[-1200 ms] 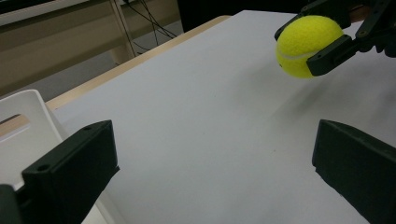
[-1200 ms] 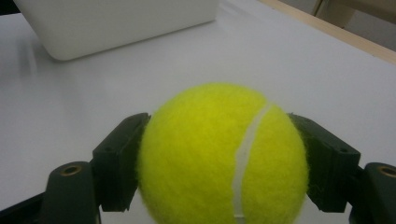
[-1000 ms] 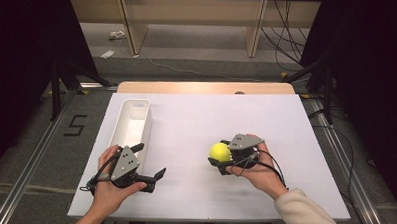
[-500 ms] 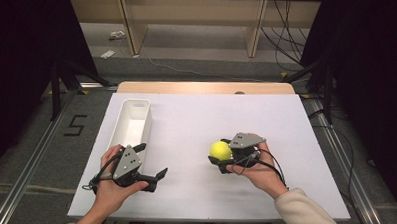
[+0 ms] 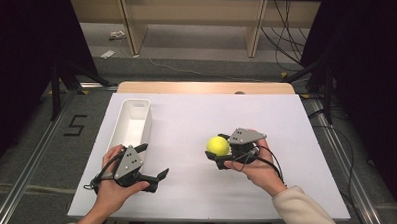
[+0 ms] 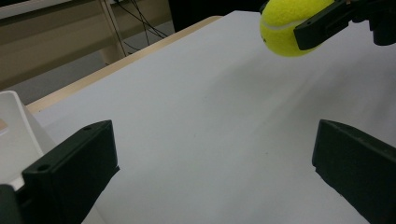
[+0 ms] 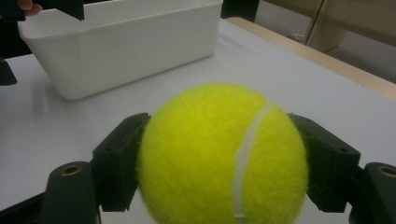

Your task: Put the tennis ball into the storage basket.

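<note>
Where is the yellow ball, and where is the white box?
tennis ball [image 7: 223, 154], right gripper view, on its fuzzy front beside the white seam.
white bin [image 5: 138, 104], high view, on its far rim.

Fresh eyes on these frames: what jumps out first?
The bright yellow tennis ball stands out, clamped between the jaws of the right gripper just above the white table, right of its middle. Next is the long white bin near the table's left edge, with nothing visible inside. The left gripper sits by the bin's near end, jaws open with nothing between them.
</note>
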Demonstrator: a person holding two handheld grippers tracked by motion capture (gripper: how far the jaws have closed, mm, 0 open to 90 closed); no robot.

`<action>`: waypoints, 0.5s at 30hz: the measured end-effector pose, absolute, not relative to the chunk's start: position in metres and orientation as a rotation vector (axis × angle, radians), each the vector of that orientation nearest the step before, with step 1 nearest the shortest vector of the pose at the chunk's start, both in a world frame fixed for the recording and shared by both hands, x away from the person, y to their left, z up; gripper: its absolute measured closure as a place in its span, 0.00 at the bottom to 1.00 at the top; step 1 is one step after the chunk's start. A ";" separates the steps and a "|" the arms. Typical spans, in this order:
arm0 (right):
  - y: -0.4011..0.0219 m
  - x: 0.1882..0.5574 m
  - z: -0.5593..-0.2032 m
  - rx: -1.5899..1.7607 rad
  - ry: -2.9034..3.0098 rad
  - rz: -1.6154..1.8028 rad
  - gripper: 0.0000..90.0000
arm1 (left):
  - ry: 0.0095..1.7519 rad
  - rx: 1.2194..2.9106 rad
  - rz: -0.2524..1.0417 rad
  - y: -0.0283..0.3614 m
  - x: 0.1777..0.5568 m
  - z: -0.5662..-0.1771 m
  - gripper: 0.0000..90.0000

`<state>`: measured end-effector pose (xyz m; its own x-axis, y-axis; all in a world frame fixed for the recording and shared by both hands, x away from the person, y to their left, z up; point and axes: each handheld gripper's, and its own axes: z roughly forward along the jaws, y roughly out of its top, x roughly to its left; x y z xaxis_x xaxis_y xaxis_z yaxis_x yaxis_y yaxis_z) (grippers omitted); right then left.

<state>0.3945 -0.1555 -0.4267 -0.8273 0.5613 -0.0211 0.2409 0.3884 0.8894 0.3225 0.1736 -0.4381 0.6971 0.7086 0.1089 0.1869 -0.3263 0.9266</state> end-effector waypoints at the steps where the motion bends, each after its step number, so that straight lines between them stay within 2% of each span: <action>1: -0.154 0.395 -0.425 0.697 2.329 1.422 0.29 | 0.700 1.864 0.627 0.174 0.323 -0.438 0.00; 15: -0.147 0.399 -0.412 0.695 2.294 1.465 0.29 | 0.695 1.863 0.619 0.173 0.322 -0.438 0.00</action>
